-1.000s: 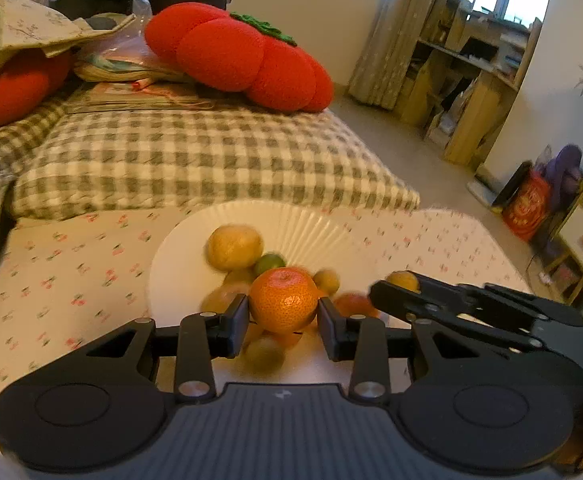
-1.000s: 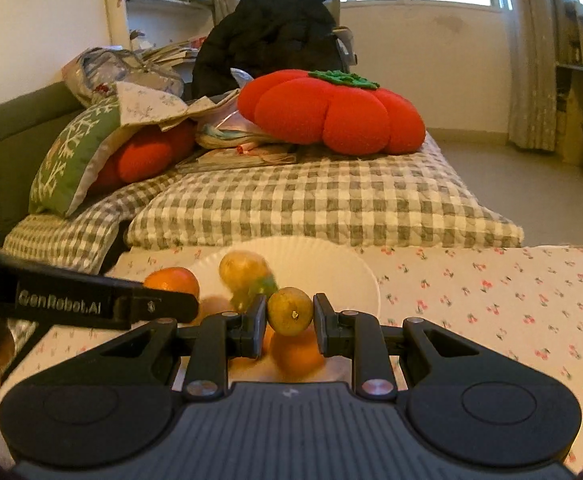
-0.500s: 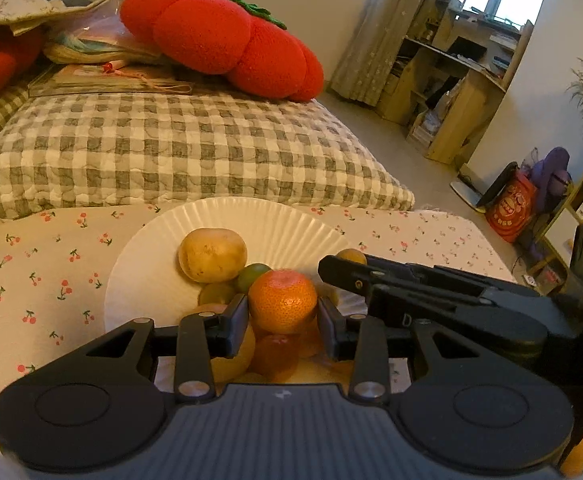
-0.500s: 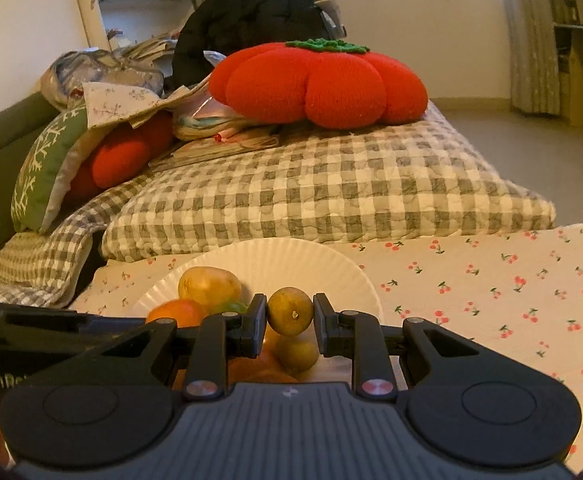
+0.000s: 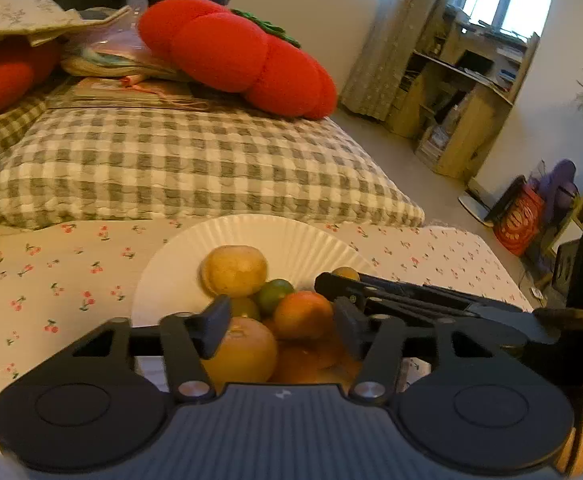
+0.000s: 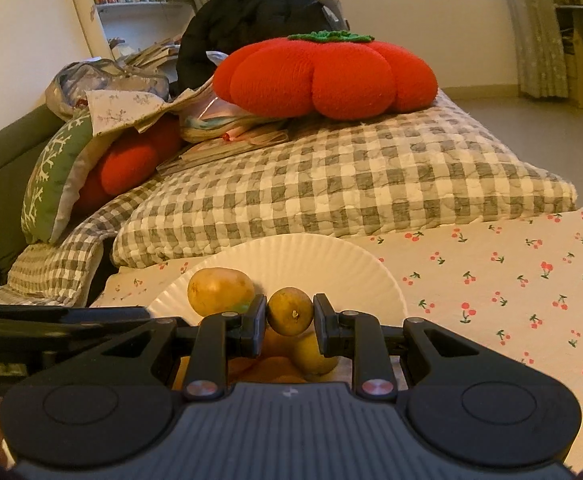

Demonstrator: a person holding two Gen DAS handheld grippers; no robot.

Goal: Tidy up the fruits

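Small yellow-brown fruit (image 6: 290, 311) pinched squarely between the pads of the right gripper (image 6: 290, 314), held just above the fruit pile on the white paper plate (image 6: 331, 258). Orange mandarin (image 5: 303, 314) lying on that pile between the spread fingers of the left gripper (image 5: 281, 326), nearer the right finger, no longer clamped as half a second ago. Plate resting on the cherry-print cloth (image 6: 511, 280), checked cushion (image 6: 351, 184) just behind.

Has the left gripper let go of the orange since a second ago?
Yes. The left gripper is now open, its fingers spread apart, and the orange lies with the other fruit on the white plate.
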